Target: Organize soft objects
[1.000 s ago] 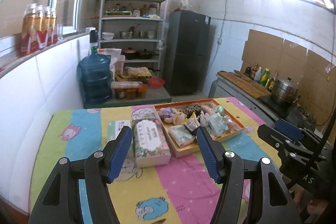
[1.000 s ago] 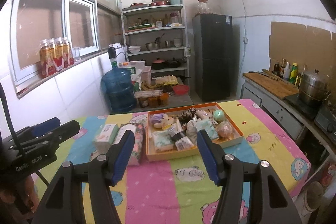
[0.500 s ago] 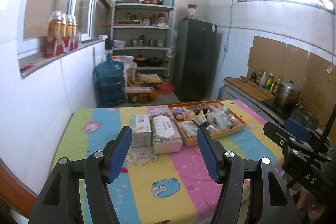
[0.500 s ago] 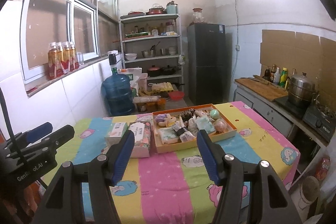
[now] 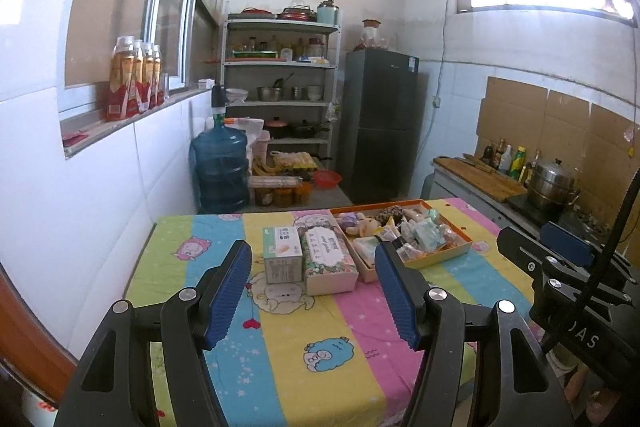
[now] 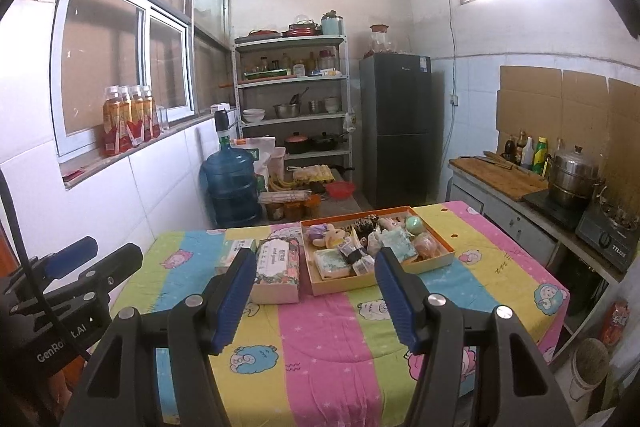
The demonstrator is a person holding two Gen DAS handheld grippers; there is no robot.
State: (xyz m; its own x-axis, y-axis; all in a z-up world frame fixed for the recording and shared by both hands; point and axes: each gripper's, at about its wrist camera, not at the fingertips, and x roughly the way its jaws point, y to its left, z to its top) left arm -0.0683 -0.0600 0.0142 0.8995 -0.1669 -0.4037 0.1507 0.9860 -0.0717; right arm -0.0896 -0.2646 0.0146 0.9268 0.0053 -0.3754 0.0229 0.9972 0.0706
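Striped cartoon cloth covers the counter (image 5: pixel 280 359) below my left tongs (image 5: pixel 312 291) and right tongs (image 6: pixel 316 293), both gaping, empty. Ahead lie two tissue boxes (image 5: pixel 328 261); beyond, the orange tray (image 6: pixel 436 259) holds soft objects (image 6: pixel 396 241).

An orange tray (image 6: pixel 434 259) heaped with soft toys and packets is seen on the striped table (image 6: pixel 332 323), two tissue boxes (image 6: pixel 276 265) set just beside it at left, framed by the right tool (image 6: pixel 314 297), its blue-padded jaws held apart and empty.
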